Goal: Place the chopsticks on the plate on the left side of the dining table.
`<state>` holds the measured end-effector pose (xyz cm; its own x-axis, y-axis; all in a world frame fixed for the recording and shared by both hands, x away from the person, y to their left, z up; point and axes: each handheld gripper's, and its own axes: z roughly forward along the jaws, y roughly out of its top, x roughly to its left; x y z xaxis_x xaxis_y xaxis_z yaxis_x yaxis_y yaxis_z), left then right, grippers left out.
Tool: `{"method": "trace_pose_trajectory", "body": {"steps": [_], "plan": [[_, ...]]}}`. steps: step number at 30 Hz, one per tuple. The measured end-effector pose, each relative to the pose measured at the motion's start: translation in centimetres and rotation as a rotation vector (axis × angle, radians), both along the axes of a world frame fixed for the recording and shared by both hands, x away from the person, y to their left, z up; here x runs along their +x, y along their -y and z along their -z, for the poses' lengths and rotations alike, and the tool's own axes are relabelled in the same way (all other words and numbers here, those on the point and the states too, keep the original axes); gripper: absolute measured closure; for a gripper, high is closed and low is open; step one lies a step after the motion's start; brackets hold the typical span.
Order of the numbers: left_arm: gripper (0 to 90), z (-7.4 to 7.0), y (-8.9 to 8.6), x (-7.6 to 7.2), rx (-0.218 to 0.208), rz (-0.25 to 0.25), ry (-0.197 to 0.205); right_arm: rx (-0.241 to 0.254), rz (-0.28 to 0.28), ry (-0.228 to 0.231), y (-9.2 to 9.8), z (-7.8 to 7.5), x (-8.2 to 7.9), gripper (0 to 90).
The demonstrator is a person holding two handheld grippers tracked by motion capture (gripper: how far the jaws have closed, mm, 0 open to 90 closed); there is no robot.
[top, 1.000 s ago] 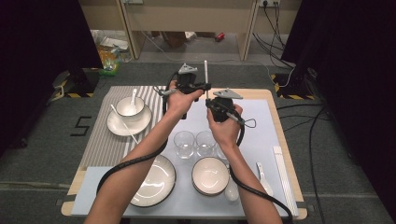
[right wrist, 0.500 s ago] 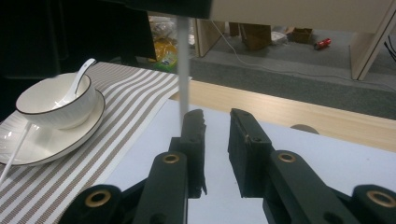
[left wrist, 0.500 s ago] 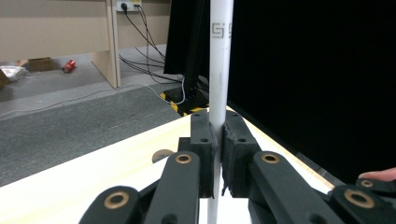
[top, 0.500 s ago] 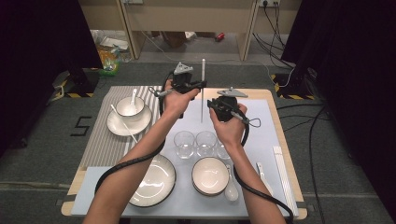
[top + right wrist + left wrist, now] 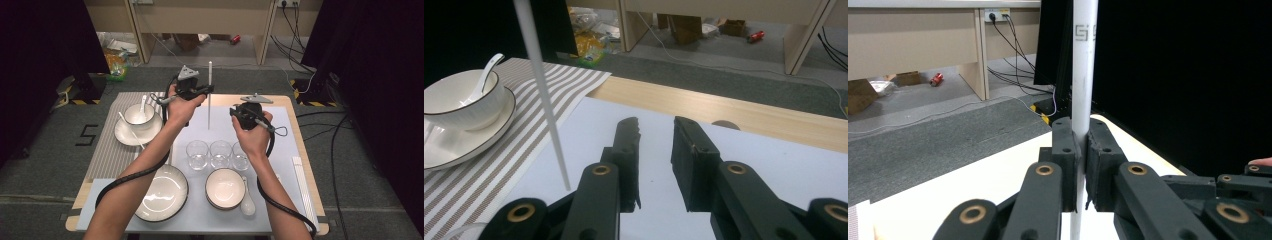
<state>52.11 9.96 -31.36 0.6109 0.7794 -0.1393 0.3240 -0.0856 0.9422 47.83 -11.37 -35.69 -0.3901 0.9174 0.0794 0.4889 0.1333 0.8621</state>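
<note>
High view: left gripper, held above the far middle of the desk, jaws clamped on a white chopstick standing upright, its lower tip over the pale mat. Right gripper just beside it, jaws parted with nothing between them, having just been opening. Near items: three glasses, striped mat carrying a bowl with spoon on a saucer.
</note>
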Motion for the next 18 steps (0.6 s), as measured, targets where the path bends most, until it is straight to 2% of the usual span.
{"method": "trace_pose_trajectory", "body": {"steps": [18], "plan": [[83.8,-0.7,-2.6,-1.4,0.01,-0.027,0.036,-0.018,0.042,-0.028,2.1,0.7,-0.1,70.7]]}}
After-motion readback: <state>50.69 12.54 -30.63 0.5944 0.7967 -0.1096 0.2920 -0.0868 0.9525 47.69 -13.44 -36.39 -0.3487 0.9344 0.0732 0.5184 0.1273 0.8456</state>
